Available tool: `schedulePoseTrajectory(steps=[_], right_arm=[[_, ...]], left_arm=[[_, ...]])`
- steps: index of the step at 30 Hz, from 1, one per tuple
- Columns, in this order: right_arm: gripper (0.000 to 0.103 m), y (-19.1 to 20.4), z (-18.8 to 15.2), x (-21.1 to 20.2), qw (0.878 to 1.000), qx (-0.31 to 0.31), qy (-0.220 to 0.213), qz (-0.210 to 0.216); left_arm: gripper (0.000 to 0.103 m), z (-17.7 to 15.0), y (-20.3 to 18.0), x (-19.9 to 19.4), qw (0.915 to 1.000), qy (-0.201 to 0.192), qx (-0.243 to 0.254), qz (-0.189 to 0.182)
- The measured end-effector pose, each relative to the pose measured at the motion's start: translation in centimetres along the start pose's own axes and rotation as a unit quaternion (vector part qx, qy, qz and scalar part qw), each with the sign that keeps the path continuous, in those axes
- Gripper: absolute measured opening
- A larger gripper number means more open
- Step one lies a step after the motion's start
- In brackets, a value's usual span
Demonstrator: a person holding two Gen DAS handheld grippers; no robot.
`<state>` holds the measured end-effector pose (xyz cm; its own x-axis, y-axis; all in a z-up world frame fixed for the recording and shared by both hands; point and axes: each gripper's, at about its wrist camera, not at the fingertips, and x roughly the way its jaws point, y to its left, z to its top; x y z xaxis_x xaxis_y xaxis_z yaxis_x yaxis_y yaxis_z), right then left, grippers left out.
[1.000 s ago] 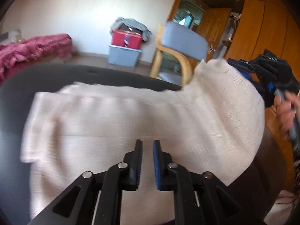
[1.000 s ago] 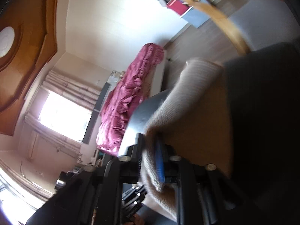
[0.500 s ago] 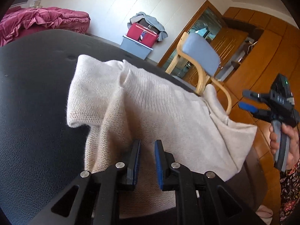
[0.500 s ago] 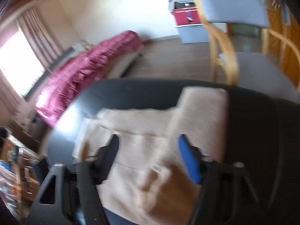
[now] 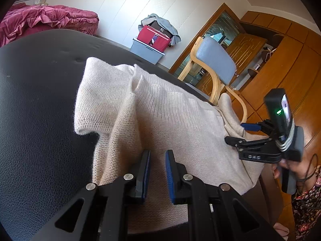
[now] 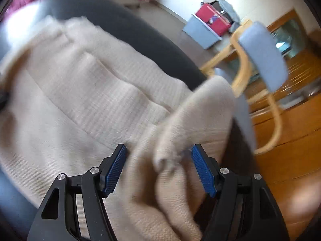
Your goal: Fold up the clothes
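A cream knitted sweater (image 5: 170, 120) lies in loose folds on a black leather-like table (image 5: 40, 120). My left gripper (image 5: 157, 168) hovers over its near edge, jaws only a narrow gap apart with no cloth pinched between them. My right gripper (image 5: 238, 133) reaches in at the sweater's right edge, held by a person's hand (image 5: 291, 168). In the blurred right wrist view the right gripper (image 6: 158, 160) stands wide open over the sweater (image 6: 80, 100). A bunched fold lies loose between its blue pads (image 6: 115, 164).
A wooden chair with a grey-blue seat (image 5: 214, 62) stands just behind the table's far right edge. Farther back, a red box on a grey bin (image 5: 154, 38) sits by the wall. A bed with a magenta cover (image 5: 40, 20) is at the left, wooden cabinets (image 5: 280, 60) at the right.
The right gripper let go of the sweater edge it held up, opened wide and swung down over the right side. The sweater now lies folded on the table. The left gripper shifted and rolled slightly.
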<state>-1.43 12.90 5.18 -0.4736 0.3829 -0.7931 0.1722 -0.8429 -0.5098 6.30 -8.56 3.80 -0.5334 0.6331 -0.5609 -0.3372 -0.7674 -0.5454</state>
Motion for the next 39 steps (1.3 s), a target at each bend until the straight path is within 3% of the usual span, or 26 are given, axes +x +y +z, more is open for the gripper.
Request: schedulePoseTrajectory(steps=[2, 3, 4, 7, 11, 13, 16, 21, 23, 26, 27, 31, 33, 37, 39], right_arm=[[0.07, -1.5, -0.5, 0.2, 0.999, 0.025, 0.003, 0.022], [0.063, -2.5, -0.8, 0.2, 0.998, 0.043, 0.004, 0.043], [0.046, -3.5, -1.1, 0.2, 0.996, 0.061, 0.004, 0.064], [0.024, -6.1, -2.2, 0.0, 0.988, 0.105, -0.01, 0.114], [0.018, -9.1, -3.9, -0.2, 0.971, 0.161, -0.032, 0.171], [0.017, -10.7, -5.0, 0.1, 0.956, 0.201, -0.044, 0.21], [0.016, -13.8, -7.6, 1.3, 0.905, 0.293, -0.061, 0.303], [0.016, -17.3, -10.5, 3.7, 0.796, 0.409, -0.086, 0.437], [0.016, -18.1, -10.8, 4.2, 0.758, 0.437, -0.094, 0.475], [0.015, -18.0, -10.3, 3.4, 0.733, 0.441, -0.111, 0.507], [0.015, -17.7, -9.9, 3.0, 0.726, 0.438, -0.118, 0.516], [0.015, -15.8, -6.4, 1.0, 0.717, 0.411, -0.134, 0.547], [0.015, -14.3, -4.3, -0.3, 0.721, 0.392, -0.135, 0.554], [0.015, -9.3, 0.8, -1.8, 0.734, 0.354, -0.122, 0.566], [0.015, -5.9, 3.3, -2.0, 0.74, 0.334, -0.11, 0.573]], left_arm=[[0.014, 0.1, 0.2, -0.1, 1.0, -0.001, -0.003, -0.004], [0.014, 0.1, 0.2, -0.1, 1.0, -0.001, -0.004, -0.004], [0.014, 0.1, 0.2, -0.1, 1.0, 0.0, -0.004, -0.004], [0.014, 0.2, 0.1, 0.1, 1.0, 0.0, -0.002, -0.002], [0.014, 0.3, -0.1, 0.1, 1.0, 0.001, 0.0, 0.004], [0.014, 0.4, -0.5, -0.1, 0.9998, 0.0, 0.007, 0.018], [0.014, 0.7, -2.0, -0.6, 0.9984, -0.01, 0.036, 0.041], [0.014, 1.5, -5.5, -0.3, 0.9973, -0.016, 0.072, -0.001], [0.015, 1.6, -6.2, 0.6, 0.9963, -0.005, 0.086, 0.003], [0.015, 1.3, -5.6, 1.7, 0.9942, 0.019, 0.1, 0.035], [0.015, 1.3, -5.1, 2.0, 0.993, 0.027, 0.101, 0.055], [0.014, 1.4, -2.8, 1.6, 0.9973, 0.038, 0.05, 0.037], [0.015, 1.7, -1.6, 0.5, 0.9988, 0.024, 0.028, 0.032], [0.015, 1.8, 0.5, -1.6, 0.9975, -0.005, 0.022, 0.066], [0.014, 1.5, 1.9, -2.0, 0.999, -0.009, 0.0, 0.045]])
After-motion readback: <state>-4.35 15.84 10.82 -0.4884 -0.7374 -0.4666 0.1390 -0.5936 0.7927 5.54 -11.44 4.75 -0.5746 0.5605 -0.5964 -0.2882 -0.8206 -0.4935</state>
